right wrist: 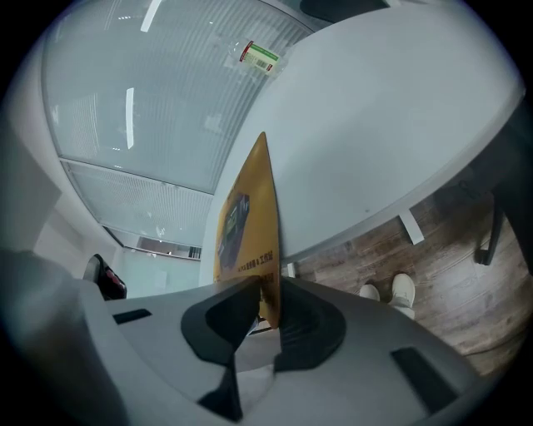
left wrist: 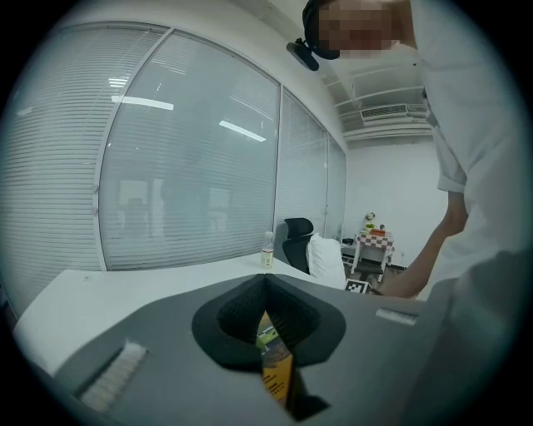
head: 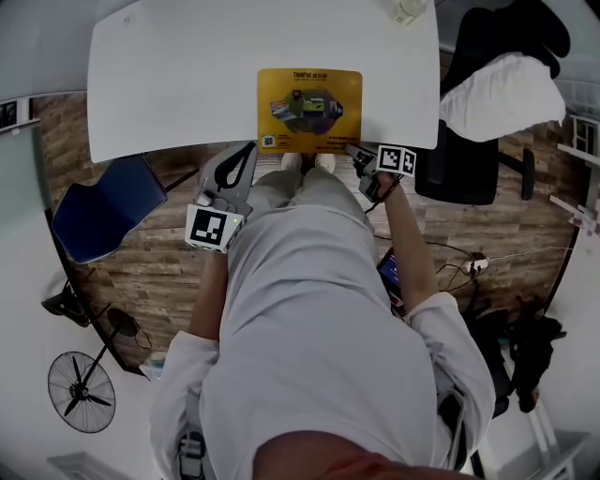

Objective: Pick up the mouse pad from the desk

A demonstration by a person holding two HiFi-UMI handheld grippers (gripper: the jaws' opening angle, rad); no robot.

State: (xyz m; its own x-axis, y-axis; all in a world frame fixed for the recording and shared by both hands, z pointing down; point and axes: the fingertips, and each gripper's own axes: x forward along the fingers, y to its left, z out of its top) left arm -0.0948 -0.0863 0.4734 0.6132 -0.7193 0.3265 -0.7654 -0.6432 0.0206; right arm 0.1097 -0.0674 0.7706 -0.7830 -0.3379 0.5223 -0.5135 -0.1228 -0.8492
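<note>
The yellow printed mouse pad (head: 309, 111) lies at the front middle of the white desk (head: 169, 75). My right gripper (head: 358, 153) is at the pad's front right corner. In the right gripper view its jaws (right wrist: 265, 283) are shut on the edge of the mouse pad (right wrist: 250, 212), which stands edge-on between them. My left gripper (head: 249, 150) hangs just off the desk's front edge, left of the pad, not touching it. Its tips (left wrist: 266, 287) meet with nothing between them, and a strip of the mouse pad (left wrist: 275, 366) shows beyond through the slit below them.
A black office chair with a white pillow (head: 497, 94) stands right of the desk. A bottle (head: 408, 9) is at the desk's far right corner. A blue chair (head: 103, 206) and a floor fan (head: 82, 392) are at the left. The person's shoes (head: 305, 161) are under the front edge.
</note>
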